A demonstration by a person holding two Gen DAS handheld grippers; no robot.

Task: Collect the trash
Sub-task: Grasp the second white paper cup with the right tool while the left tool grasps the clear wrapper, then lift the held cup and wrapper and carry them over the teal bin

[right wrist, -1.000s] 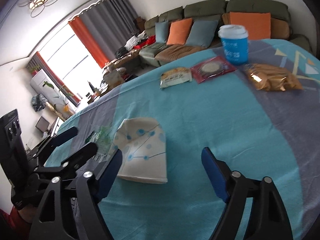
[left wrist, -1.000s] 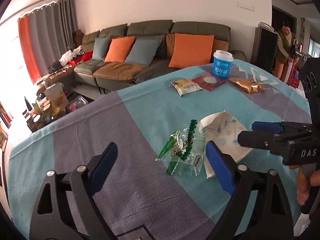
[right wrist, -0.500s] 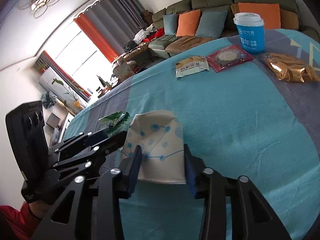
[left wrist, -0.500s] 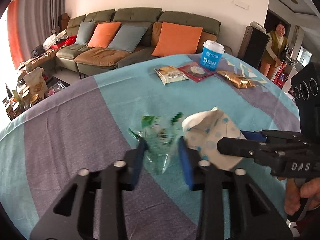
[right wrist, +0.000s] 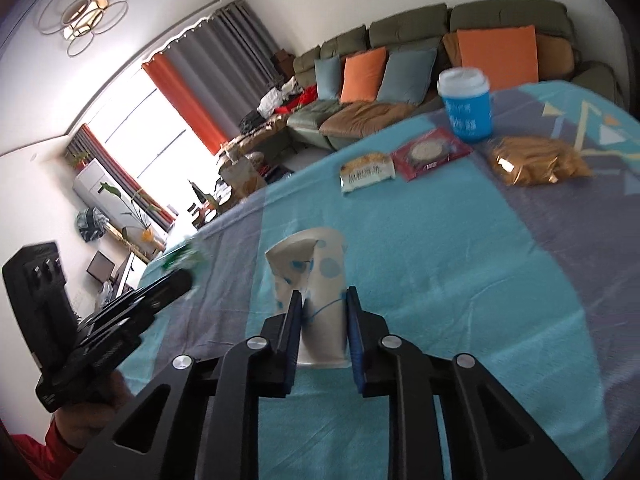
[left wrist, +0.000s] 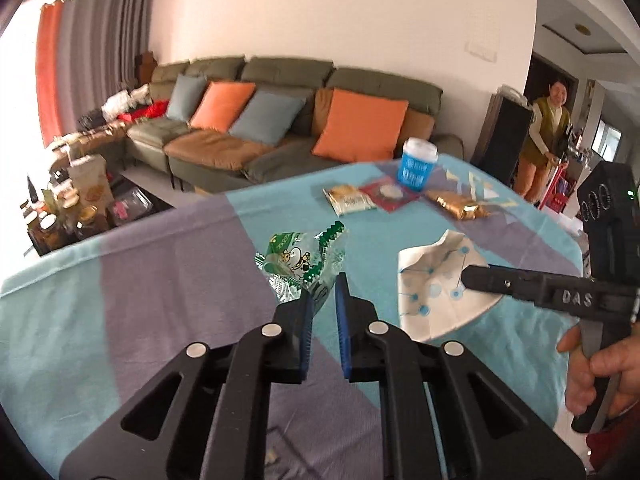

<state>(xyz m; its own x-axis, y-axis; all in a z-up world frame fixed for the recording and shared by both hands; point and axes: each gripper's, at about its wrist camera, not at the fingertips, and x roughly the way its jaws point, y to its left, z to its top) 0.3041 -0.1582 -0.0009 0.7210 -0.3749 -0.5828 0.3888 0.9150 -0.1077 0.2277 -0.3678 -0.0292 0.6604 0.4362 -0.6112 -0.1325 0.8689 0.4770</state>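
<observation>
Behind us stretches a living room with an olive sofa [left wrist: 288,92], orange and grey cushions, and a person standing in a doorway at far right. We work at a table under a teal and grey cloth [left wrist: 168,280].

Our left gripper [left wrist: 322,292] has just been closing, and its blue pads now pinch the near edge of a clear and green snack wrapper [left wrist: 302,258], which sticks up crumpled beyond the fingertips. Our right gripper [right wrist: 322,304] has also just been closing; its fingers squeeze a crushed white paper cup with blue dots [right wrist: 314,276], dented and folded inward at the rim.

A second ago both sets of fingers were spread wide, with the wrapper and the cup lying flat on the cloth. Now both pieces look raised off the cloth, though the fingers hide their undersides. We judge that 2 pieces of trash are secured at once and are ready to be carried to a bin, which no view shows.

Farther along the table 4 things remain: a blue cup with a white lid [right wrist: 466,108], a gold foil bag [right wrist: 536,162], a red packet [right wrist: 430,154] and a pale snack packet [right wrist: 368,172]. They lie close together, well apart from both grippers.
</observation>
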